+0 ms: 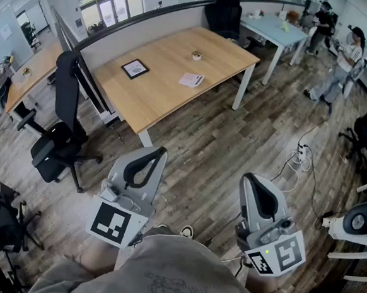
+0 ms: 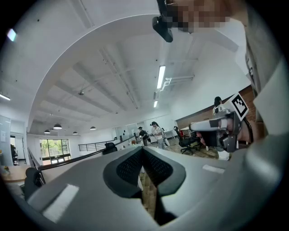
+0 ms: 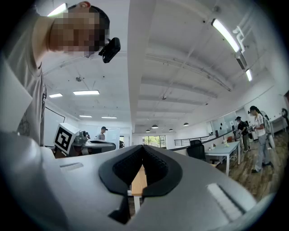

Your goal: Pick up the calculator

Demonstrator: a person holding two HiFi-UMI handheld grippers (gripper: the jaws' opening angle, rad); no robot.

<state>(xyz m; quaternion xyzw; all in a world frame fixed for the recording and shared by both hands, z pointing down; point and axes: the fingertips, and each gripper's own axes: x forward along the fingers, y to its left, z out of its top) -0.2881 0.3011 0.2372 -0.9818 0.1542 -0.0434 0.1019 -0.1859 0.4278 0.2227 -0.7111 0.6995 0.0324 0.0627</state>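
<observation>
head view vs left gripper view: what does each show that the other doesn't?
Head view only: the wooden desk with a dark-framed flat item and a white flat item on it, the plank floor, and the left tool seen from above.
Left gripper view only: the left tool's jaws closed with nothing between them, the ceiling lights, and the head camera.
Both: the right tool and people standing across the room.

We wear a grey T-shirt with a dark line print. Our left gripper and right gripper have pale grey shells, black ribbed pads, and cubes bearing black-and-white square markers.
</observation>
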